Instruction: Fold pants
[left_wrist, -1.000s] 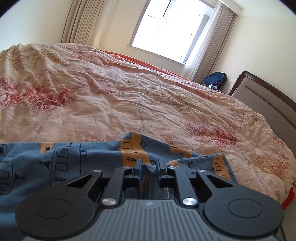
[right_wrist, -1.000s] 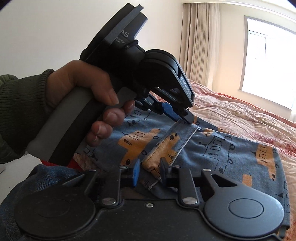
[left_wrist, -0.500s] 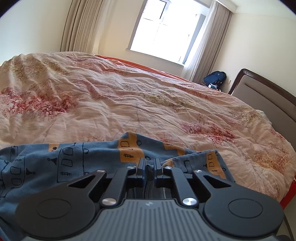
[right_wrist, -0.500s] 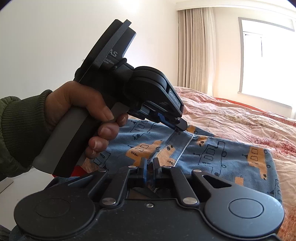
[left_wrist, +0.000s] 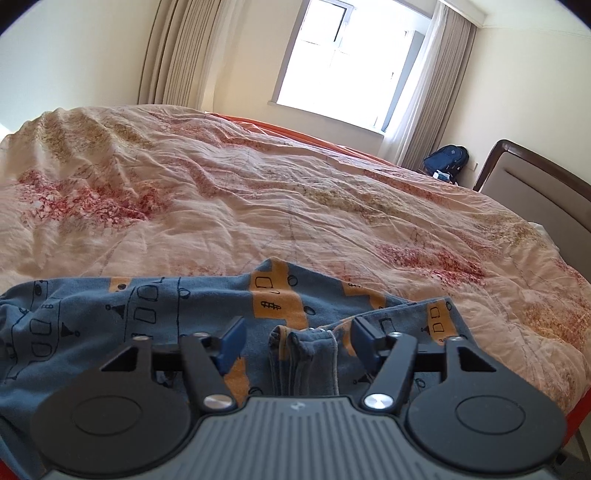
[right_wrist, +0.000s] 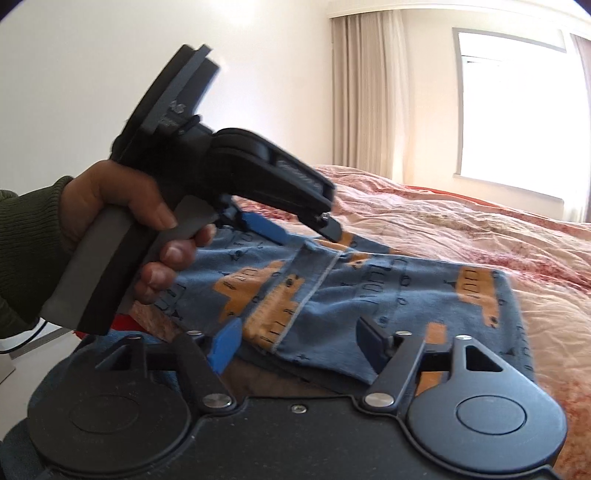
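Blue pants (left_wrist: 140, 314) printed with orange trucks lie folded on the bed near its front edge. In the left wrist view my left gripper (left_wrist: 297, 341) is open, its blue pads wide apart on either side of a bunched fold of the pants. In the right wrist view my right gripper (right_wrist: 297, 345) is open too, over the near edge of the pants (right_wrist: 369, 291). The left gripper (right_wrist: 295, 236) shows there as well, held by a hand (right_wrist: 122, 206) in a green sleeve, its fingers spread just above the cloth.
A pink and red floral quilt (left_wrist: 258, 206) covers the bed. A brown headboard (left_wrist: 535, 184) stands at the right, and a dark blue backpack (left_wrist: 445, 162) sits on the floor by the curtains under the window (left_wrist: 343, 62).
Both grippers were shut on the pants half a second ago and have now opened, letting the cloth go. The pants rest on the bed.
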